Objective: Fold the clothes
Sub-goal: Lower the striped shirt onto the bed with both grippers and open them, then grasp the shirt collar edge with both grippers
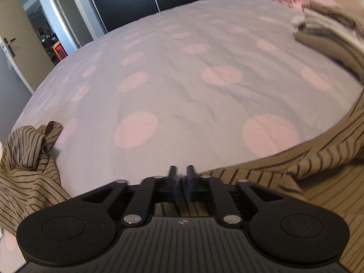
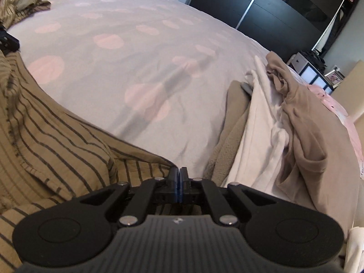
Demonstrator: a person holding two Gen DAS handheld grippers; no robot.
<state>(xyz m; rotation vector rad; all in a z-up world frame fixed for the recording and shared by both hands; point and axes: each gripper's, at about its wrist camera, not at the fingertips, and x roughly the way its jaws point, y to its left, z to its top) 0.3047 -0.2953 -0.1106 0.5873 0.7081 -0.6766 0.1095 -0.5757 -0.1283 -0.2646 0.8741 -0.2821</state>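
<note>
Left tool point(image 1: 181, 170): low over the near edge of the bed, its jaws a narrow gap apart with nothing between them.
Right tool point(image 2: 179, 172): jaws almost together, a thin slit showing (whether cloth is pinched I cannot tell), at the corner of the striped cloth.
Striped shirt point(image 2: 56, 136): tan with dark stripes, spread along the near edge of the bed below both tools, one bunched end lying off to the left point(image 1: 29, 154).
Bed point(image 1: 182, 79): pale cover with pink dots, wrinkled.
Pile of clothes point(image 2: 284, 125): beige, white and pink pieces, heaped on the bed's right side.
Wardrobe point(image 2: 261, 11): dark, beyond the bed.
</note>
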